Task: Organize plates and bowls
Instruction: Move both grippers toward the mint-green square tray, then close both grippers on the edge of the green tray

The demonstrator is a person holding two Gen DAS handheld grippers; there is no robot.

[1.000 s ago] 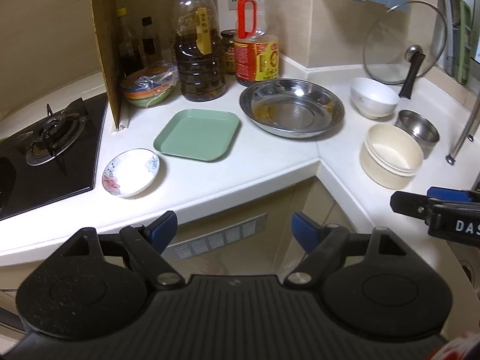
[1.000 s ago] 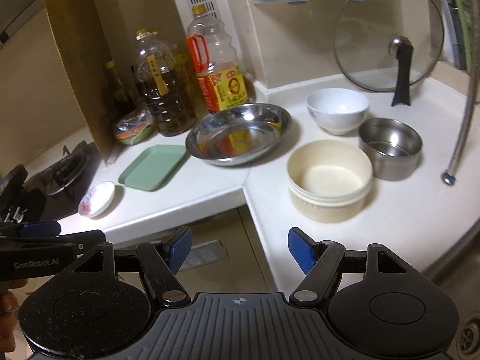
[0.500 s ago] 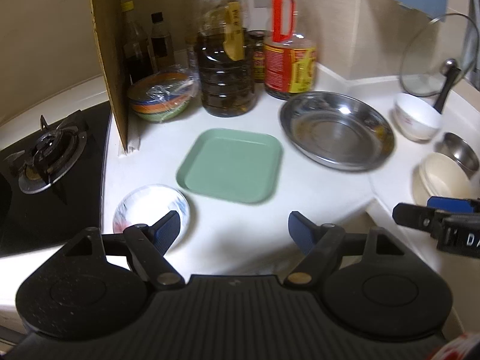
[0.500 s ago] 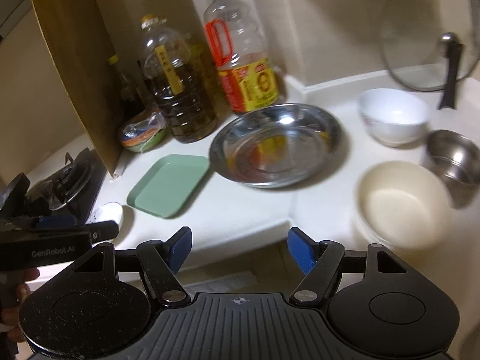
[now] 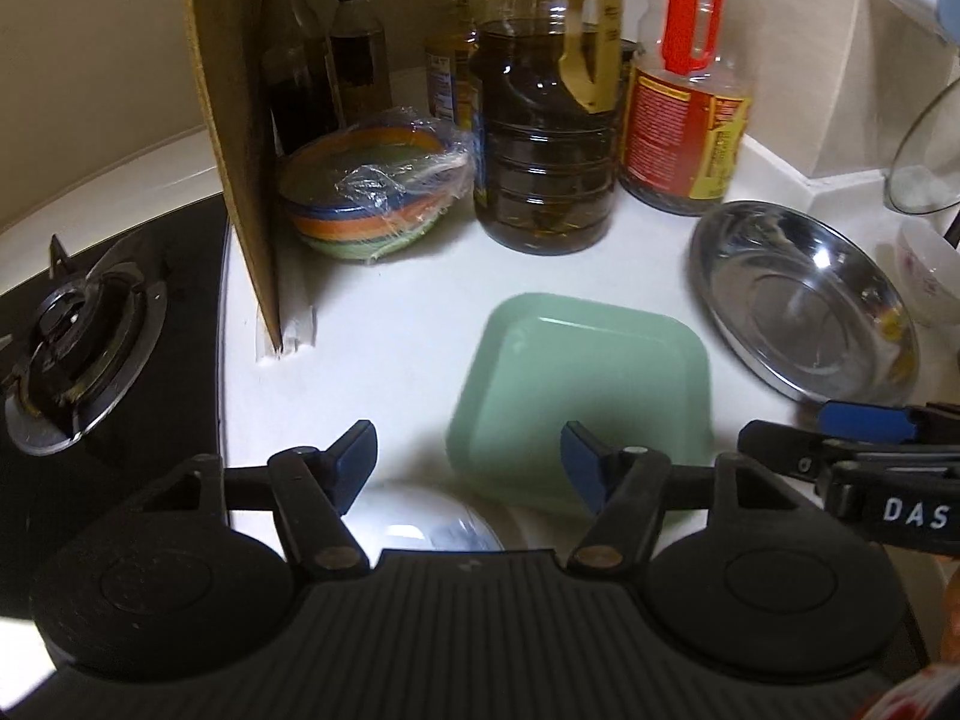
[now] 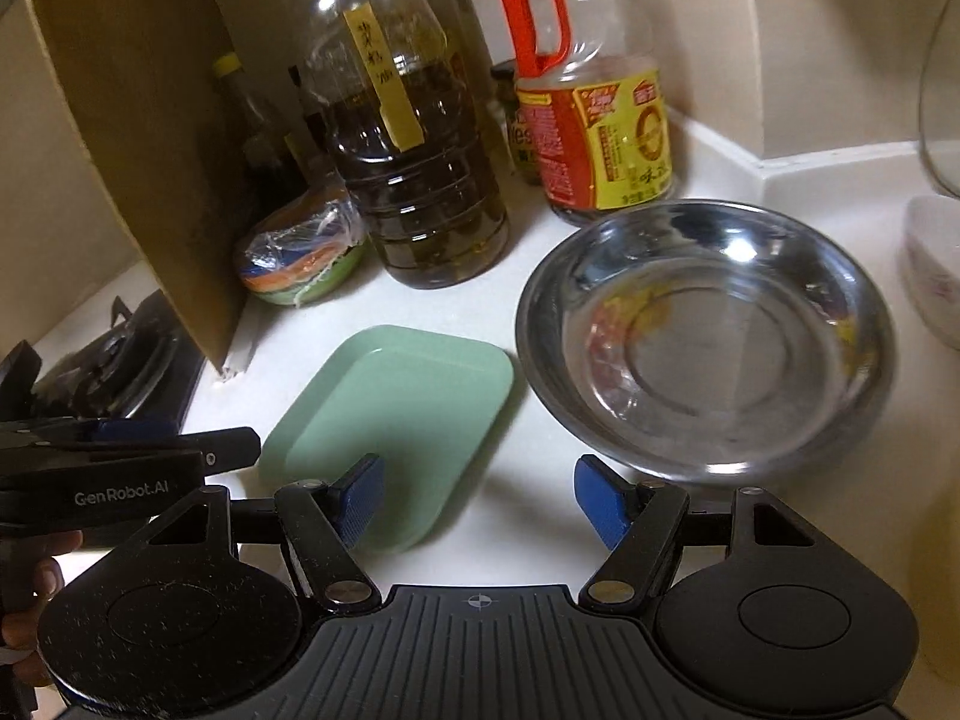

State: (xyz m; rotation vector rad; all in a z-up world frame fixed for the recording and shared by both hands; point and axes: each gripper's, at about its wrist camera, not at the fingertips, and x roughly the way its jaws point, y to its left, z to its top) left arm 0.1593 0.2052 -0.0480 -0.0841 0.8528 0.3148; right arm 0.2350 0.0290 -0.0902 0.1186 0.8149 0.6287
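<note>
The green plate point(image 5: 585, 396) lies flat on the white counter point(image 5: 390, 324), square with rounded corners, and nothing is on it. Just beside it on the right sits the steel dish point(image 6: 708, 342), round and shallow, its rim near the plate's edge but apart from it. A small white saucer point(image 5: 420, 525) lies at the counter's near edge, left of the plate, and is mostly hidden behind the left gripper's body (only its far rim shows). At the far right, a white bowl point(image 5: 930, 270) with a floral print stands beyond the dish, and a glass lid point(image 5: 924, 162) leans at the wall behind it.

The left gripper point(image 5: 468, 465) hovers low over the counter with its blue pads apart; its jaws have just been closing, but they grip nothing, with the plate's near left corner and bare counter showing through the gap. The right gripper point(image 6: 477, 501) is likewise spread and empty, its left pad over the plate's near edge and its right pad in front of the dish's rim. Each gripper shows at the edge of the other's view, side by side.

Behind the plates stand an oil jug point(image 6: 408, 156) and a bottle point(image 6: 591, 114) with an orange handle. To the jug's left is a stack of coloured bowls point(image 5: 375, 195) wrapped in plastic film, tucked against an upright cardboard sheet point(image 5: 234, 138). Past the cardboard lies the gas stove point(image 5: 78, 348).
</note>
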